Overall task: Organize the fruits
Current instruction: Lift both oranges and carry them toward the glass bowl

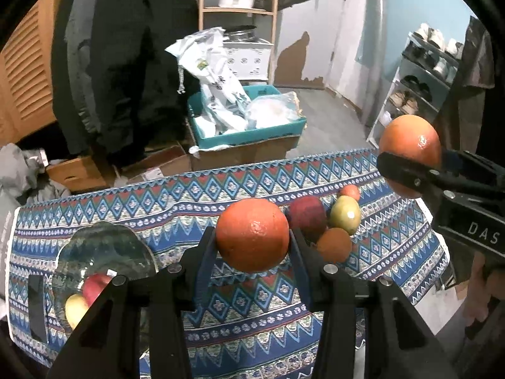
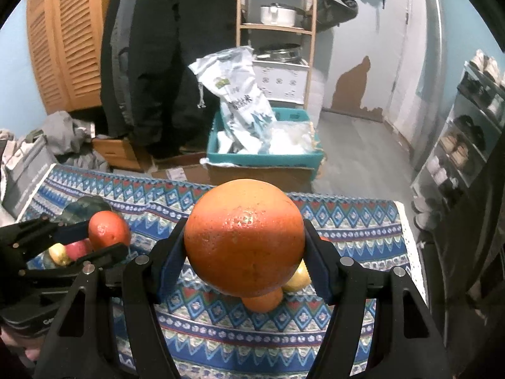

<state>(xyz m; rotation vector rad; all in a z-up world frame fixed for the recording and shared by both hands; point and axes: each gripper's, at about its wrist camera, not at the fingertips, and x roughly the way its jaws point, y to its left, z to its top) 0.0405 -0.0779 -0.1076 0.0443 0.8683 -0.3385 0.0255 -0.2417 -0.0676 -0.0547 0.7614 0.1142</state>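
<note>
Left wrist view, far left: glass bowl (image 1: pixel 104 265) on the patterned cloth (image 1: pixel 252 315) covering the counter, lower left of frame. Inside it, a red fruit (image 1: pixel 94 287) and a yellow fruit (image 1: pixel 75 311), touching.

Centre: left gripper (image 1: pixel 252 240) clamped on an orange (image 1: pixel 252 235), one pad on each side, fruit clear of the cloth.

Right of centre, on the cloth: loose cluster of a dark red apple (image 1: pixel 307 218), a green-yellow fruit (image 1: pixel 346 214), a small orange (image 1: pixel 334 244) and a small reddish fruit (image 1: pixel 349 192) at the back. Apple, green-yellow fruit and small orange sit close together; exact contact not resolvable.

Upper right: right gripper (image 1: pixel 407 170) enters from the right edge, closed on a second, larger orange (image 1: pixel 410 145), held above the counter's far edge.

Right wrist view, lower left: left gripper (image 2: pixel 104 240) with its orange (image 2: pixel 109 229) over the bowl's red and yellow fruit. Centre: right gripper (image 2: pixel 244 252) at moderate opening, pads against both sides of the large orange (image 2: pixel 244 240), which hides most of the cluster below.

Background, upper centre: teal crate (image 1: pixel 249 132) with white bags, on the floor beyond the counter.
</note>
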